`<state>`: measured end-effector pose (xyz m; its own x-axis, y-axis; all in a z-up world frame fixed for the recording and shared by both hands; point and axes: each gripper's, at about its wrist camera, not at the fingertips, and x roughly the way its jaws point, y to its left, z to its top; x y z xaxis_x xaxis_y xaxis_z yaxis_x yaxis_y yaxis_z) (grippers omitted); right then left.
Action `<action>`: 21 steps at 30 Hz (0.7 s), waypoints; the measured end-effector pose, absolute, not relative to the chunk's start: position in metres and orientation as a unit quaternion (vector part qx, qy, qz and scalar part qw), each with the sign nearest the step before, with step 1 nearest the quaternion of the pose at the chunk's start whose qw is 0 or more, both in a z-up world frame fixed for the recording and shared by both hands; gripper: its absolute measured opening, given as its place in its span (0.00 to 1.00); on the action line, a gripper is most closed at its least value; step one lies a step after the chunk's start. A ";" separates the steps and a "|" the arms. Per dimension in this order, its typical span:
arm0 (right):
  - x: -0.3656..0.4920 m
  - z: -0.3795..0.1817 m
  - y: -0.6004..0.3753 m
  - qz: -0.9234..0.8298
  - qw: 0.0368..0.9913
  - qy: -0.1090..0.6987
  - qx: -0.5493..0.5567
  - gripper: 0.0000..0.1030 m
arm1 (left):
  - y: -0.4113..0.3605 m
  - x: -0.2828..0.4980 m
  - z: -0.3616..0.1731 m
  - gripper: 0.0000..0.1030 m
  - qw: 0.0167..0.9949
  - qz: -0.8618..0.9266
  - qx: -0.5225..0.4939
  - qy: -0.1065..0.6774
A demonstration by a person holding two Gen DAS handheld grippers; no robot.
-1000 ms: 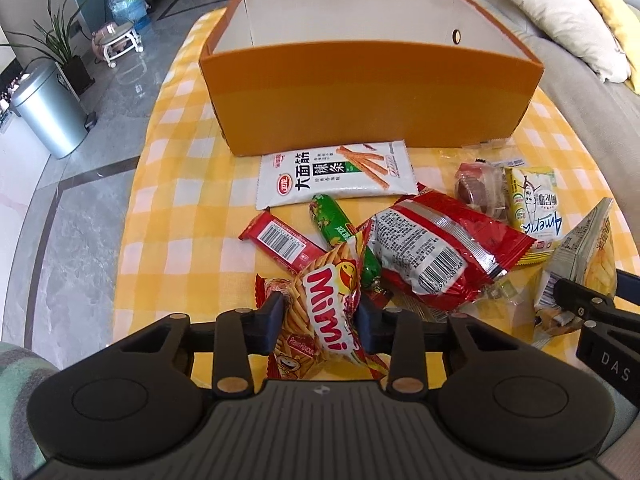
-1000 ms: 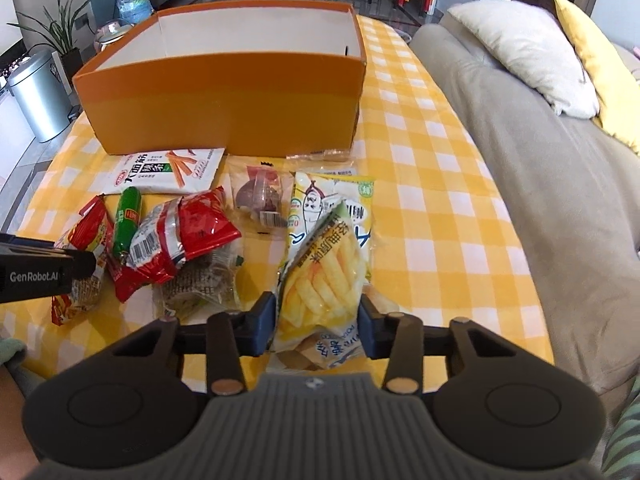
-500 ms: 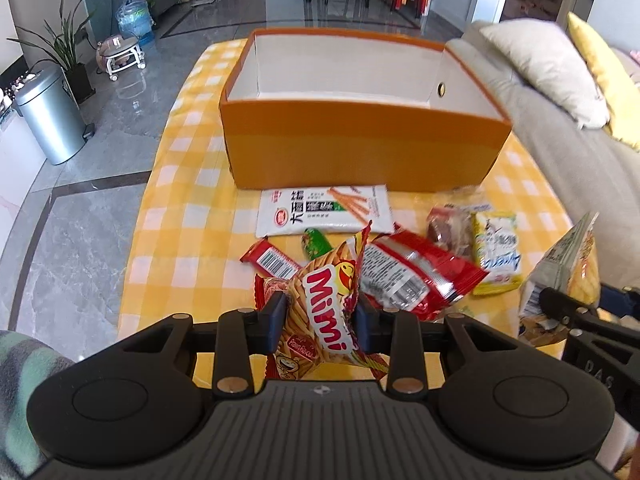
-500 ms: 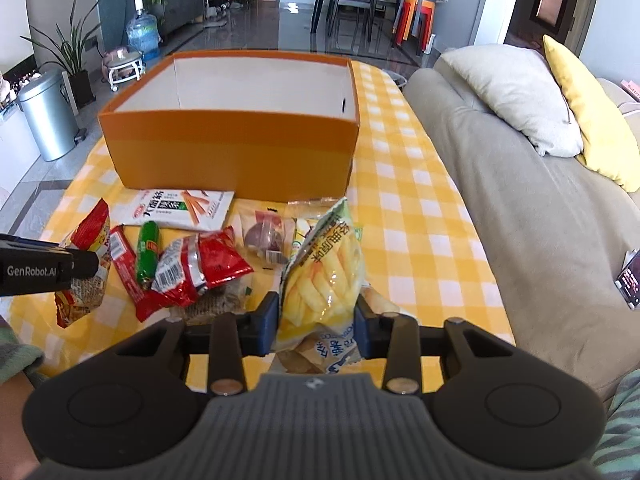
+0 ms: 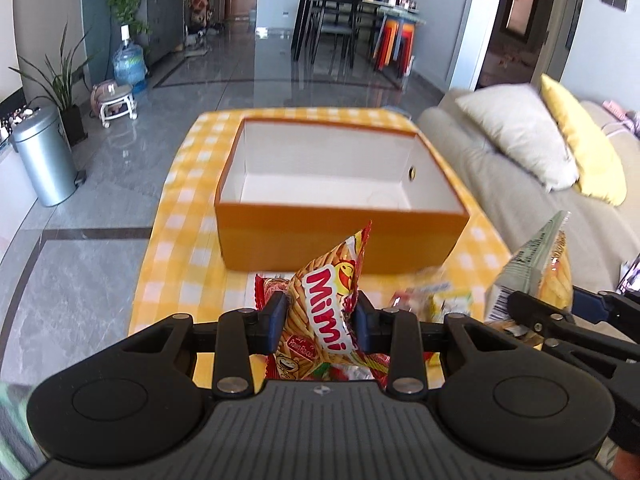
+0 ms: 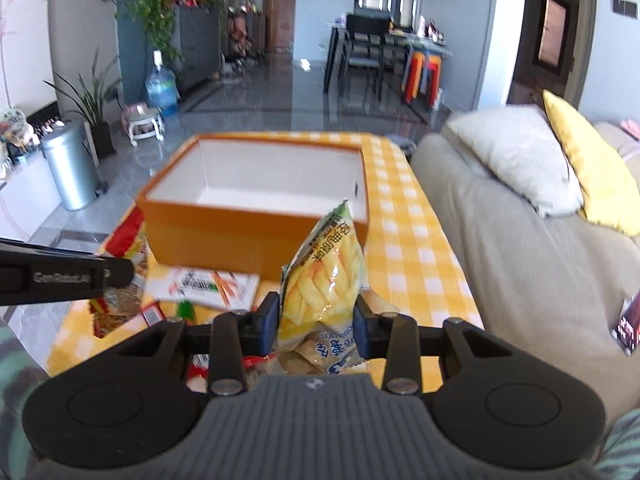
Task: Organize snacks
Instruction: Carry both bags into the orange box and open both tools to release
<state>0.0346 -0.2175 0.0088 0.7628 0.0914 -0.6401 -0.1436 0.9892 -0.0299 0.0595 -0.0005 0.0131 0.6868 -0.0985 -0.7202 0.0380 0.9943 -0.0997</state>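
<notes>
The left gripper [image 5: 318, 322] has its jaws closed tight on a red and orange Mimi packet [image 5: 326, 312], which stands up between the pads with its top corner pointing toward the box. The right gripper [image 6: 316, 322] has its jaws just as firmly pinched on a yellow chip bag [image 6: 326, 280], and they have just been closing that last bit around it; the bag pokes upward, tilted a little to the right.

Both snacks are off the counter [image 5: 180, 248], held in the air on the near side of the orange box [image 5: 340, 240]. The box looks empty: only its white floor and walls show, so by my reckoning nothing has been put away yet. Below the grippers the rest of the pile is still lying on the yellow checked cloth: a white stick-snack packet [image 6: 204, 284], a small green packet [image 6: 186, 308], a red bar [image 6: 150, 314] and a few more wrappers I can't make out.

Both grippers are raised side by side, angled down toward the box and well clear of the heap. To me this is the carry stage of the first two items, with the drop into the box and all the other snacks left to do.
</notes>
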 end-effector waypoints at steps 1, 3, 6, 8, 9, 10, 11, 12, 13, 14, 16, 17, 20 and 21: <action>0.035 0.013 -0.216 0.065 0.940 0.333 -0.041 0.34 | -0.001 0.061 0.016 0.38 0.920 -0.038 -0.040 0.389; 0.037 0.020 -0.212 0.068 0.944 0.321 -0.046 0.34 | 0.000 0.065 0.021 0.38 0.924 -0.037 -0.042 0.379; 0.043 0.032 -0.210 0.069 0.949 0.305 -0.047 0.34 | 0.001 0.072 0.027 0.38 0.928 -0.035 -0.045 0.369; 0.048 0.039 -0.208 0.068 0.952 0.295 -0.046 0.34 | 0.002 0.078 0.032 0.37 0.930 -0.035 -0.048 0.362; 0.051 0.042 -0.207 0.069 0.953 0.291 -0.046 0.34 | 0.003 0.081 0.035 0.37 0.932 -0.035 -0.049 0.358; 0.055 0.044 -0.207 0.071 0.954 0.287 -0.046 0.34 | 0.003 0.085 0.037 0.37 0.933 -0.037 -0.049 0.356; 0.059 0.047 -0.207 0.074 0.955 0.285 -0.045 0.34 | 0.004 0.089 0.040 0.37 0.933 -0.041 -0.050 0.354; 0.063 0.049 -0.206 0.078 0.954 0.284 -0.045 0.34 | 0.005 0.094 0.042 0.37 0.933 -0.046 -0.052 0.353; 0.068 0.052 -0.207 0.085 0.954 0.283 -0.042 0.34 | 0.006 0.099 0.045 0.37 0.933 -0.051 -0.054 0.352; 0.074 0.054 -0.208 0.092 0.954 0.282 -0.038 0.33 | 0.008 0.104 0.048 0.37 0.934 -0.054 -0.054 0.350; 0.086 0.059 -0.210 0.103 0.953 0.282 -0.031 0.33 | 0.011 0.116 0.053 0.37 0.936 -0.058 -0.050 0.344; 0.093 0.062 -0.211 0.111 0.952 0.283 -0.025 0.33 | 0.012 0.122 0.054 0.37 0.936 -0.060 -0.048 0.342; 0.122 0.069 -0.213 0.138 0.946 0.293 -0.003 0.33 | 0.021 0.147 0.057 0.37 0.931 -0.071 -0.056 0.353; 0.132 0.070 -0.214 0.149 0.943 0.298 0.003 0.33 | 0.023 0.153 0.056 0.37 0.929 -0.075 -0.058 0.357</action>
<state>0.1318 -0.2140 0.0699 0.7788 0.2817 -0.5605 -0.2786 0.9559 0.0933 0.1530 0.0231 0.0565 0.7344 -0.1811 -0.6541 0.0981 0.9819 -0.1618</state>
